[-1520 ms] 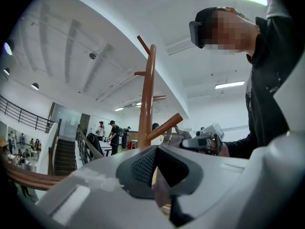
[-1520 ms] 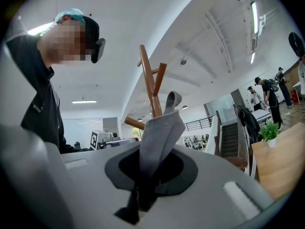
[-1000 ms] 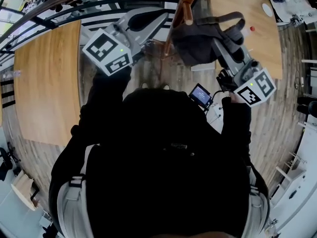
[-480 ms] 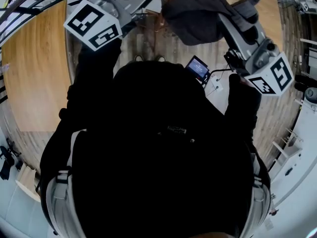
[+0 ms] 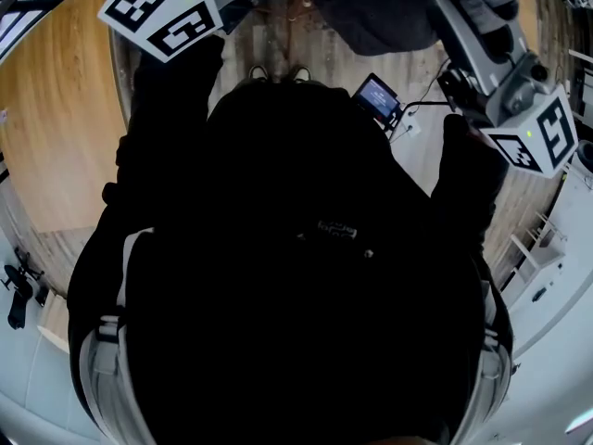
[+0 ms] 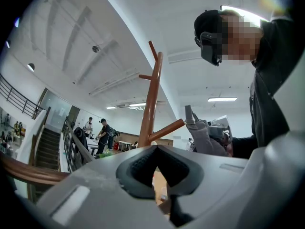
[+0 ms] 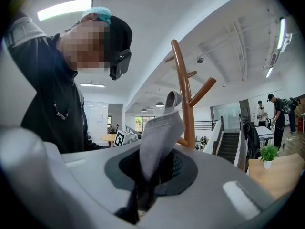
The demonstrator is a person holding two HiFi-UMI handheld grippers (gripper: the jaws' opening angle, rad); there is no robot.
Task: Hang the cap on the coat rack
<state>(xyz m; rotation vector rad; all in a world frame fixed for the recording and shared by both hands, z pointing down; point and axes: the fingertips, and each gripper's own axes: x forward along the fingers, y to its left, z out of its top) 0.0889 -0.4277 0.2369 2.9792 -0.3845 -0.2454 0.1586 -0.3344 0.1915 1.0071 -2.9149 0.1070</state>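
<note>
The grey cap [image 7: 159, 137] hangs up from my right gripper [image 7: 152, 168], which is shut on its fabric. In the head view the cap [image 5: 380, 12] shows dark at the top edge, ahead of the right gripper's marker cube [image 5: 542, 133]. The brown wooden coat rack [image 7: 183, 89] stands just behind the cap. In the left gripper view the cap [image 6: 202, 135] sits right beside the tip of a lower rack branch [image 6: 167, 129]. My left gripper [image 6: 156, 168] points at the rack pole [image 6: 151, 104], shut with nothing between its pads.
A wooden table [image 5: 56, 109] lies at the left, and a small device with a lit screen [image 5: 377, 97] is on the floor ahead. A stair railing [image 6: 28, 171] and distant people [image 6: 102, 135] are behind the rack. A potted plant [image 7: 268, 152] stands on a table.
In the head view both grippers and the cap have shifted toward the top edge, and the rack pole has left the picture. The right gripper's hold on the cap is the same.
</note>
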